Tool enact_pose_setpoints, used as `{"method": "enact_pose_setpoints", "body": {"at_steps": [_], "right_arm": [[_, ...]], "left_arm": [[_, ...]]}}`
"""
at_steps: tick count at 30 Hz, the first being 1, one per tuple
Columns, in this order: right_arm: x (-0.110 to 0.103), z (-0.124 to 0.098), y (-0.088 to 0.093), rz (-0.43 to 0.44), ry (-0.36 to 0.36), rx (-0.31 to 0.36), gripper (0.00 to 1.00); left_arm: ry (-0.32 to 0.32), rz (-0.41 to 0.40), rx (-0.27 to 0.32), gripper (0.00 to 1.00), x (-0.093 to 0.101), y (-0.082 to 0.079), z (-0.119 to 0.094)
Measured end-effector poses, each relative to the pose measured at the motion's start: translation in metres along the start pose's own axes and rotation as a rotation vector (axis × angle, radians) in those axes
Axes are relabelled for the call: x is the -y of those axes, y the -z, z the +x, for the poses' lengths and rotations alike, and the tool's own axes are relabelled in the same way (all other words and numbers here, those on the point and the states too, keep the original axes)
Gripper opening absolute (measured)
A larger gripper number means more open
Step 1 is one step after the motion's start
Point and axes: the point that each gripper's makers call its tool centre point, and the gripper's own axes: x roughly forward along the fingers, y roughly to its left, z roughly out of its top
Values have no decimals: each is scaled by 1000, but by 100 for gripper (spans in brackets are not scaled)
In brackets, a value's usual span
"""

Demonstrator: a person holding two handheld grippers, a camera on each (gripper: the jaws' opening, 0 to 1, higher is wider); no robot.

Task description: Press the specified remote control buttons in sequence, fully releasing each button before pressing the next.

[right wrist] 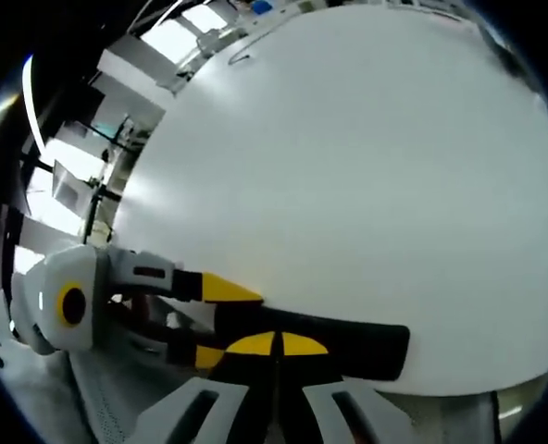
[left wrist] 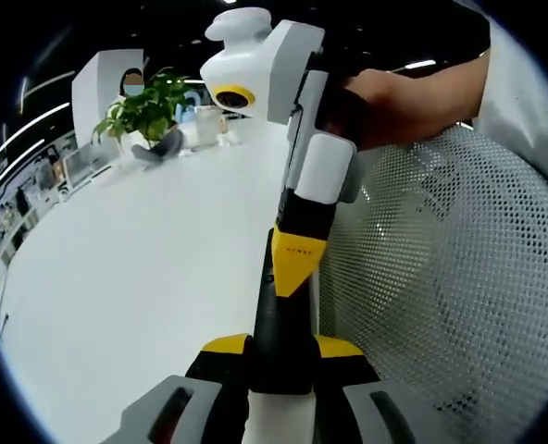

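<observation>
Holding one black remote [left wrist: 283,347] at the desk's [left wrist: 144,277] edge, the left gripper [left wrist: 281,350] has its jaws clamped on it. The right gripper [left wrist: 297,266], jaws together, touches the remote. One potted plant [left wrist: 144,111] stands at the far edge.

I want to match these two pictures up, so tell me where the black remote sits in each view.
Left gripper view: the black remote rises at bottom centre, between that view's own jaws.
Right gripper view: the black remote lies crosswise low in the picture, just above that view's own jaws.
Shared landmark: the white table spreads behind it in both.
</observation>
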Motion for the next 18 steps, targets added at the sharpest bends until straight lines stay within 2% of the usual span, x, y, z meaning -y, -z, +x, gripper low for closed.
{"method": "enact_pose_setpoints", "body": {"at_steps": [4,10,14,18], "right_arm": [[-7,0,-1,14,-43,4,0],[-11,3,1,8,-65,-4,0],[-11,7,7,-25,-45,-39,0],[-12,7,7,-37,-47,-43,0]], "left_arm": [[0,4,0,25,0,0,0],[-1,5,1,25,1,0,0],[-1,4,2,25,1,0,0],[-1,5,1,25,1,0,0]]}}
